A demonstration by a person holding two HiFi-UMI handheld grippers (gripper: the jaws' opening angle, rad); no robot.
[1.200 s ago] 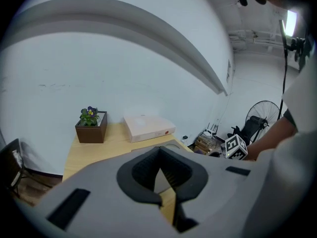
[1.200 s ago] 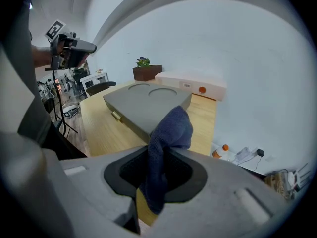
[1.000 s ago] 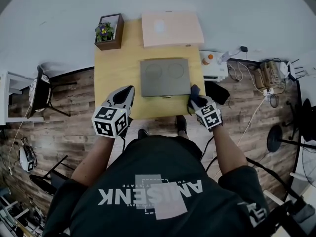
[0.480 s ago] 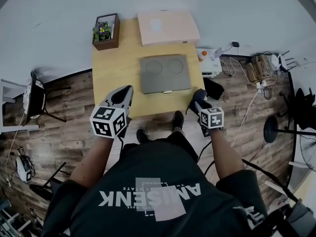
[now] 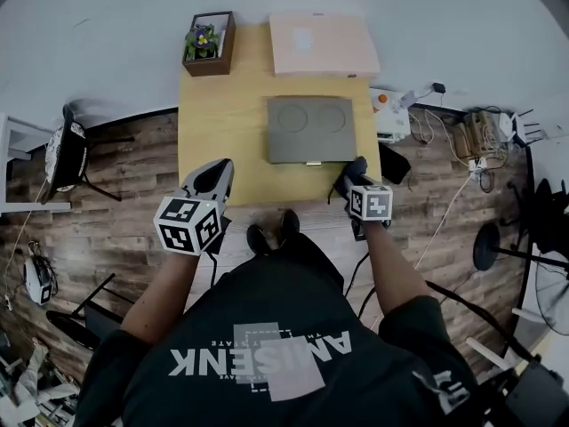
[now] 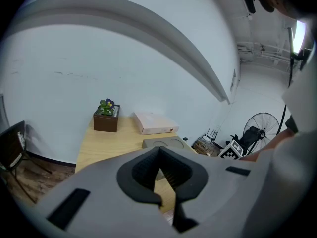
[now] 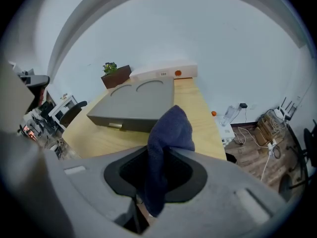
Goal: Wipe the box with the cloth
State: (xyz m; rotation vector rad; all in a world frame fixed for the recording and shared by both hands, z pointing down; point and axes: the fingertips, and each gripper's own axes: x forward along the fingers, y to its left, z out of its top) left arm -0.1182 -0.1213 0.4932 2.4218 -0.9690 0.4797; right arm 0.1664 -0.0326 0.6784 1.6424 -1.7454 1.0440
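You are in a lab-style test room: plain wooden table (image 5: pixel 218 123) upper centre, loose cables (image 5: pixel 471 139) at right, floor fan (image 6: pixel 261 126).

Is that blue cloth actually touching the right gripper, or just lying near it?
Touching. The right gripper view shows the cloth pinched between the closed jaws of the right gripper, its free end sticking out beyond them.

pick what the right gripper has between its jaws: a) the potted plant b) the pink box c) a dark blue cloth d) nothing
C: the right gripper view shows the right gripper with its jaws closed on a dark blue cloth, which sticks up out of them in front of the grey box.
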